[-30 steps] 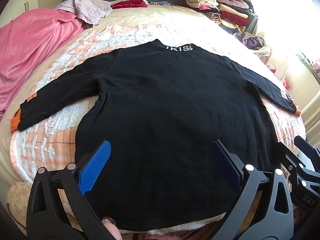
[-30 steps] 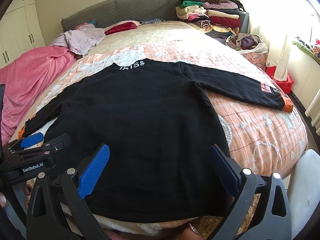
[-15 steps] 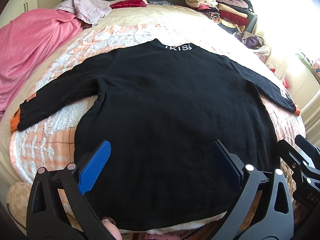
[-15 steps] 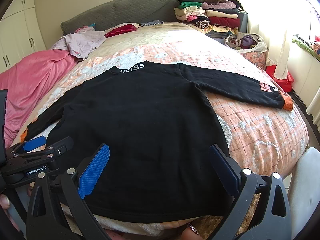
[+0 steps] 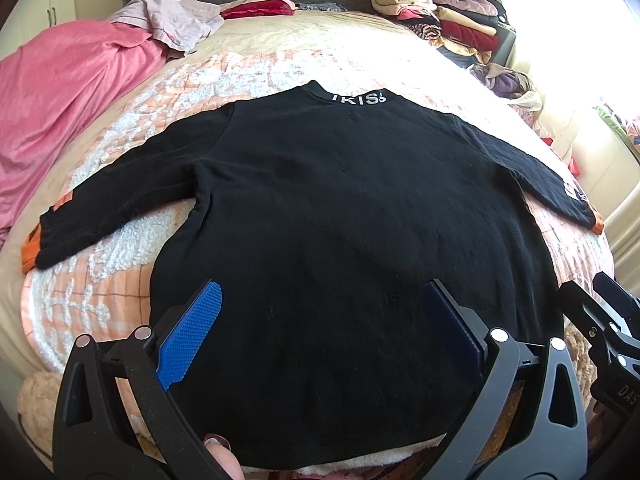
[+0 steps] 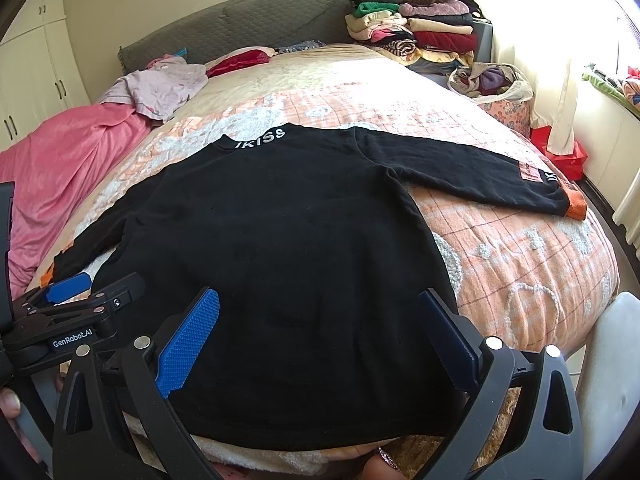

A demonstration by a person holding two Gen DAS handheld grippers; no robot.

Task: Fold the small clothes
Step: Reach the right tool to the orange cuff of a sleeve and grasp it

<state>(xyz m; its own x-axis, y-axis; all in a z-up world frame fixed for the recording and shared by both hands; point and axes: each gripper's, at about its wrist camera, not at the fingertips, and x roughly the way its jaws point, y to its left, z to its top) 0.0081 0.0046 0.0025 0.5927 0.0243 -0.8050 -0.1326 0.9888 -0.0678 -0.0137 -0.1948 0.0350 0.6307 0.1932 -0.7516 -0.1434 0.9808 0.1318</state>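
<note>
A black long-sleeved top (image 5: 340, 216) (image 6: 288, 248) with white letters on the collar and orange cuffs lies flat on the bed, back up, both sleeves spread out. My left gripper (image 5: 320, 332) hovers open above the lower left part of the hem, nothing between its blue pads. My right gripper (image 6: 320, 332) is open too, over the lower right part of the hem. In the right wrist view the left gripper (image 6: 76, 300) shows at the left edge. The right sleeve's orange cuff (image 6: 574, 202) rests near the bed's right side.
The bed carries an orange-and-white checked blanket (image 6: 512, 248). A pink cover (image 5: 60, 100) lies bunched at the left, with a pale lilac garment (image 5: 172, 16) and a red item (image 5: 260, 8) by the grey headboard. Stacked folded clothes (image 6: 416, 36) stand at the back right.
Both grippers have drawn back and risen a little from the top; the view has tilted up slightly. The top has not moved.
</note>
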